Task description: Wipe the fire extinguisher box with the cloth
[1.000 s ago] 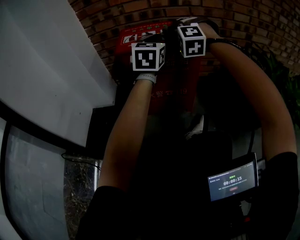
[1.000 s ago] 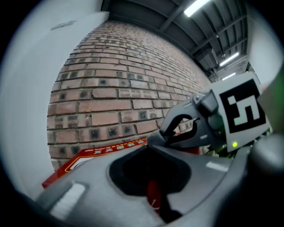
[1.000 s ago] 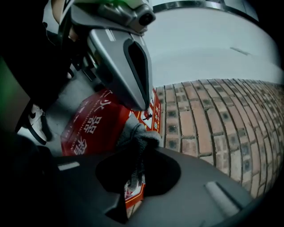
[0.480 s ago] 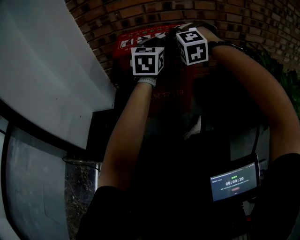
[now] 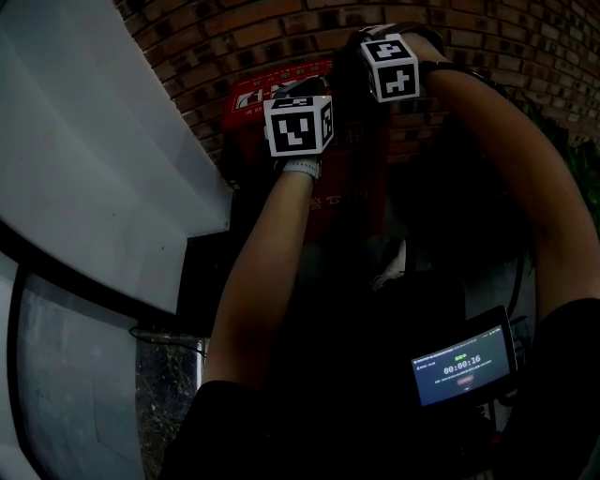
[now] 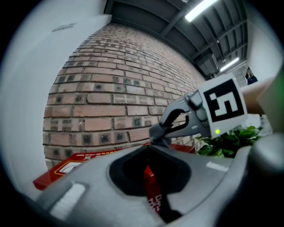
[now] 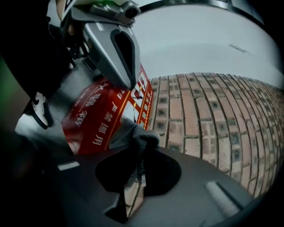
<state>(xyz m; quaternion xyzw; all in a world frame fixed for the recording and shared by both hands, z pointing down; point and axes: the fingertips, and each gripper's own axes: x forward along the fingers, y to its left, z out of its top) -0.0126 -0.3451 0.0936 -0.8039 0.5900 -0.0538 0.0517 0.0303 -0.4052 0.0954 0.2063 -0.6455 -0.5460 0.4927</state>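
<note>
The red fire extinguisher box (image 5: 267, 92) stands against a brick wall, with white characters on its face (image 7: 100, 117). My right gripper (image 7: 136, 144) is shut on a grey cloth (image 7: 133, 135), and the bunched cloth sits at the box's upper edge by the bricks. From the left gripper view the same cloth (image 6: 159, 132) shows at the right gripper's tip above the box top (image 6: 75, 163). My left gripper (image 6: 148, 150) is shut with nothing in it, held just in front of the box. Both marker cubes (image 5: 298, 125) are raised side by side.
The brick wall (image 5: 281, 28) runs behind the box. A white slanted panel (image 5: 94, 159) fills the left. Green plant leaves (image 6: 230, 137) sit to the right. A small lit screen (image 5: 461, 366) hangs at the person's waist, lower right.
The right gripper with the cloth has shifted slightly up and to the right along the box's top. The left gripper has stayed almost in place.
</note>
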